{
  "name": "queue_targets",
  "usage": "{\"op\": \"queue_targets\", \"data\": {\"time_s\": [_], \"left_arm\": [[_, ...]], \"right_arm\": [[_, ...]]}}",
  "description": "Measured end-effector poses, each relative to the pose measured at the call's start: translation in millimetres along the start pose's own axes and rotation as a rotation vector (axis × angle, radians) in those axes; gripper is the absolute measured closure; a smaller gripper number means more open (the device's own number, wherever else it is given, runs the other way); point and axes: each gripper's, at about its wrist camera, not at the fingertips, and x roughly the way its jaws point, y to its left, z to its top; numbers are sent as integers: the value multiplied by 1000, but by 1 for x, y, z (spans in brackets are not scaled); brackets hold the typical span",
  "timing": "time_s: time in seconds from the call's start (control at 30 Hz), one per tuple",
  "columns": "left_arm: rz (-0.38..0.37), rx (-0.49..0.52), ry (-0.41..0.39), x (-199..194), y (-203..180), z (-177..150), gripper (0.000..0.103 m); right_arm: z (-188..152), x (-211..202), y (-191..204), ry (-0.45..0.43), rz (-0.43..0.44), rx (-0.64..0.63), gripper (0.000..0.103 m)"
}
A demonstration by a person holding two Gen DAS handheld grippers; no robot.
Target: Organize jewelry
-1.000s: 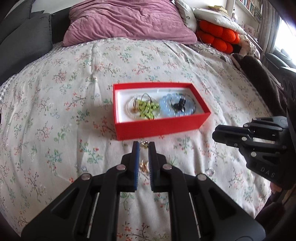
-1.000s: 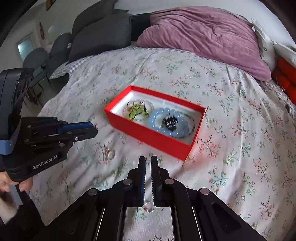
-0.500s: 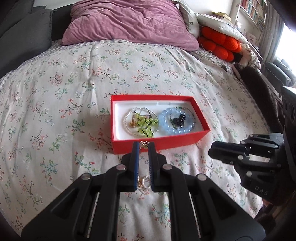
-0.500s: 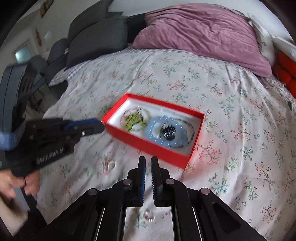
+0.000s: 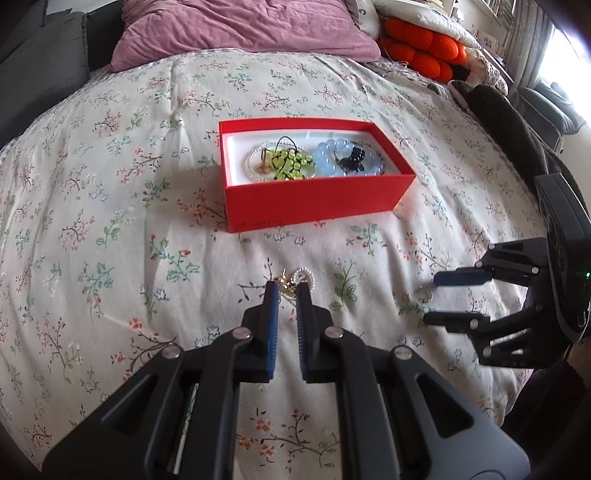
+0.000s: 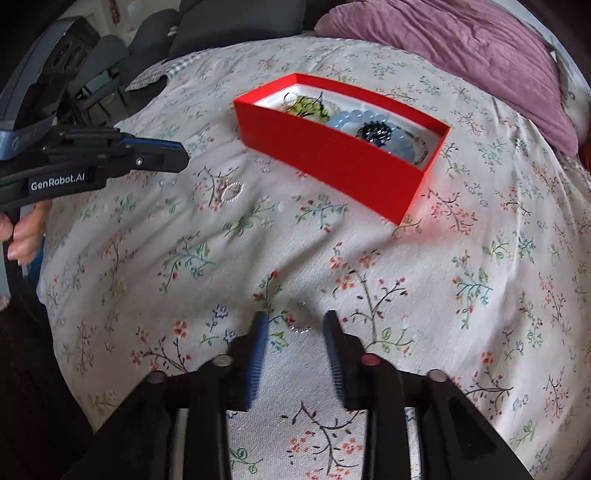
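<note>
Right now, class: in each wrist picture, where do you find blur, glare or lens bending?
Left wrist view: sharp; the bedspread bulges like a dome, and window glare washes out the upper right corner. Right wrist view: softer, with motion blur on the red box and the right gripper; same dome bending, dark corners.

open floral bedspread [image 5: 110, 229] is left between the grippers and the red box [image 5: 314, 201]; the far side is blocked by a pink pillow [image 5: 243, 29].

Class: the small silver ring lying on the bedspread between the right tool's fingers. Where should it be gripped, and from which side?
Grip the small silver ring across its outer rim, from above. It lies flat on the soft bedspread, and the right tool stands open astride it.
</note>
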Motion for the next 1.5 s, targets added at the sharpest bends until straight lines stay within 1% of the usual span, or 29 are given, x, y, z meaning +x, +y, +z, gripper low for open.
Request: {"op": "queue_targets", "data": {"time_s": [0.03,0.17,0.27,0.33,0.4,0.57,0.63,0.7,1.03,1.27,1.5], "left_arm": [[-3,1,3,1,0,-1,92],[-9,7,7,1,-3,-2,92],[-14,12,4,-1,-5,-3,92],[-13,13,2,-2,-5,-3,92],[-14,11,2,-2,-5,-3,92],[-13,11,3,-2,-6,-4,92],[-13,12,2,-2,-7,-4,92],[-13,12,2,-2,-8,-4,92],[-12,16,3,-2,-10,-4,92],[-12,14,-1,-2,-11,-3,92],[-16,12,-6,-5,-10,-1,92]], "right_arm": [[0,1,2,-2,-6,-4,48],[-1,9,9,11,-27,-19,48],[-2,12,11,16,-45,-22,51],[-2,12,11,16,-47,-17,61],[-2,11,9,15,-35,1,70],[-2,11,5,17,-15,20,81],[-2,11,5,18,-14,17,88],[-2,10,6,17,-16,11,93],[4,6,14,1,-44,-16,99],[5,-1,14,-21,-65,-27,100],[9,-10,13,-45,-66,-26,100]]}}
